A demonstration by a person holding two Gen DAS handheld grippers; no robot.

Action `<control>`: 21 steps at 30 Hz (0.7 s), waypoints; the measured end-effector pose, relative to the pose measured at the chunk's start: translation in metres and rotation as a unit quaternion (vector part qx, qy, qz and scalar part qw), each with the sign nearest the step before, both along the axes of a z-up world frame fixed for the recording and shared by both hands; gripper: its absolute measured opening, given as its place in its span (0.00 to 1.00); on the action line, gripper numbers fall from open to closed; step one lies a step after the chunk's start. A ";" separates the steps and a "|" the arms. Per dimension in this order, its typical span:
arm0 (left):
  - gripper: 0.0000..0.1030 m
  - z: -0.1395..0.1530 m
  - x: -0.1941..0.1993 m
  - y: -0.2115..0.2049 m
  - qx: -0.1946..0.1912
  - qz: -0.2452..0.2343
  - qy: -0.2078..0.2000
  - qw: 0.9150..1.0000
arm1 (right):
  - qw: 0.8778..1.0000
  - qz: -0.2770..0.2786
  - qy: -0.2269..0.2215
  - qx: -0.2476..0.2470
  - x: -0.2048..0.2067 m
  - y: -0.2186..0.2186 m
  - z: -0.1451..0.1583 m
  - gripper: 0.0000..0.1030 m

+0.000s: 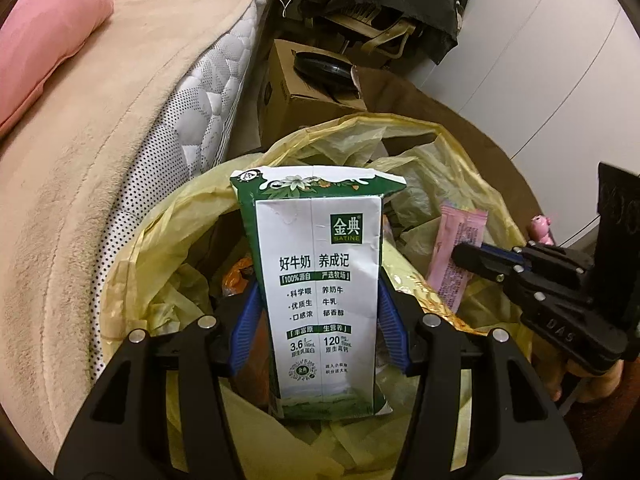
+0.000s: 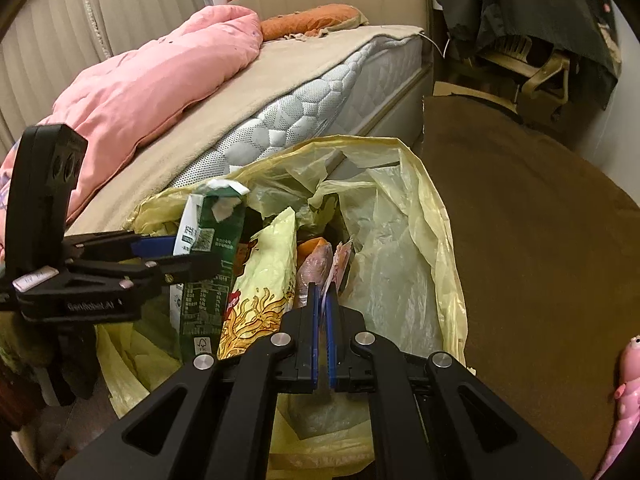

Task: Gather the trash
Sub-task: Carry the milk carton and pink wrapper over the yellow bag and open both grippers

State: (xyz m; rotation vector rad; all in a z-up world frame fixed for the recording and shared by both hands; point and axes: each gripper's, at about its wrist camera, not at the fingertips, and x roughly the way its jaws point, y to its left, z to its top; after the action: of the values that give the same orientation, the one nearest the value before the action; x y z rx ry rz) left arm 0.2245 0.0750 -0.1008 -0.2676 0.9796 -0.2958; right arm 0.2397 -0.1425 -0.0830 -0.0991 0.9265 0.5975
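- Left wrist view: a green-and-white flattened milk carton (image 1: 320, 300) stands upright between the blue pads of the left gripper (image 1: 316, 320), which clamp its two sides; it hangs over the mouth of the pale yellow plastic trash bag (image 1: 168, 224).
- In the right wrist view the same carton (image 2: 208, 256) shows edge-on at the left rim of the bag (image 2: 432, 216), with the left gripper (image 2: 180, 258) reaching in from the left.
- A thin pink sachet (image 1: 456, 252) is pinched at its lower end by the right gripper (image 1: 464, 256), whose jaws are closed on it above the right side of the bag.
- From the right wrist camera the right gripper (image 2: 323, 300) has its blue pads nearly together, with the pink sachet (image 2: 340, 264) sticking up from between them.
- Inside the bag lie a yellow noodle wrapper (image 2: 256, 280), crumpled plastic and an orange item I cannot identify.
- Just beside the bag runs a white quilted mattress (image 1: 208, 100) under a beige blanket (image 1: 100, 140), with a pink quilt (image 2: 152, 84) on top.
- Behind the bag sits a brown cardboard box (image 1: 288, 92); a brown carpet (image 2: 540, 220) covers the floor.
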 end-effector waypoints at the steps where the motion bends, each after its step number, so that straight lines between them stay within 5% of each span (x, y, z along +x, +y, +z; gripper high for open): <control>1: 0.49 0.002 -0.001 0.001 -0.003 0.001 -0.002 1.000 | 1.000 0.000 -0.002 0.000 -0.001 0.000 0.001 0.04; 17: 0.54 0.023 -0.008 0.010 -0.039 0.002 -0.017 0.999 | 0.999 -0.020 -0.029 -0.018 -0.009 0.002 0.015 0.06; 21: 0.55 0.033 -0.017 0.015 -0.033 0.011 -0.026 0.999 | 0.999 -0.026 -0.032 -0.019 -0.013 0.000 0.019 0.17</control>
State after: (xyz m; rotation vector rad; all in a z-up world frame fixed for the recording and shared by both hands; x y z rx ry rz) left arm 0.2078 0.0904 -0.0673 -0.3302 0.9152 -0.3136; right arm 0.2266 -0.1421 -0.0641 -0.1284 0.8752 0.5264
